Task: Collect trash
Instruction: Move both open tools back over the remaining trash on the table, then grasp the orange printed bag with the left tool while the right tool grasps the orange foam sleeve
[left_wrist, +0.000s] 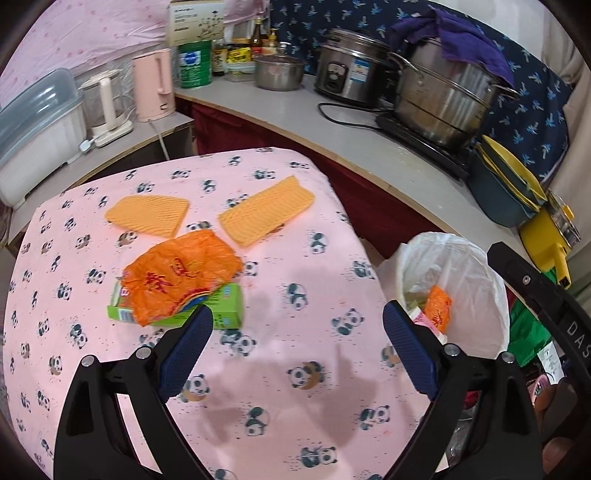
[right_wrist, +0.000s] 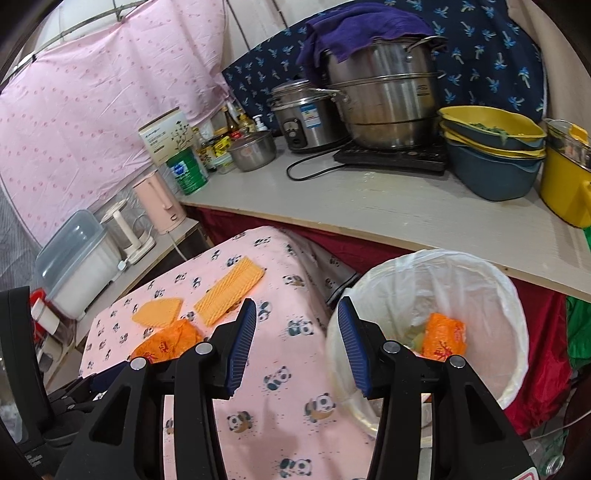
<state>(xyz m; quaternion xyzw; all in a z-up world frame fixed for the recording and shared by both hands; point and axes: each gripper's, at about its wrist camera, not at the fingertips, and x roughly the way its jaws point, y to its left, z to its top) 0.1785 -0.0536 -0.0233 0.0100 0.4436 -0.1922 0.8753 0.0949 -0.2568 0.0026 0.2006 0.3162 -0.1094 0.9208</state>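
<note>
A crumpled orange wrapper (left_wrist: 181, 277) lies on top of a green carton (left_wrist: 218, 308) on the panda-print tablecloth (left_wrist: 295, 258). Two orange waffle cloths (left_wrist: 147, 214) (left_wrist: 266, 210) lie behind them. My left gripper (left_wrist: 297, 326) hangs open over the cloth, its left pad just in front of the carton, nothing between its fingers. A bin with a white liner (right_wrist: 443, 280) stands at the table's right edge, with an orange wrapper (right_wrist: 443, 338) inside. My right gripper (right_wrist: 297, 339) is open and empty above the table edge, its right finger over the bin's rim.
A grey counter (right_wrist: 406, 210) behind the table carries a steel steamer pot (right_wrist: 384, 99), a rice cooker (right_wrist: 303, 114), stacked yellow and blue basins (right_wrist: 491, 147) and a yellow pot (right_wrist: 565, 184). A pink kettle (left_wrist: 153, 85) and a plastic box (left_wrist: 37, 125) stand at the left.
</note>
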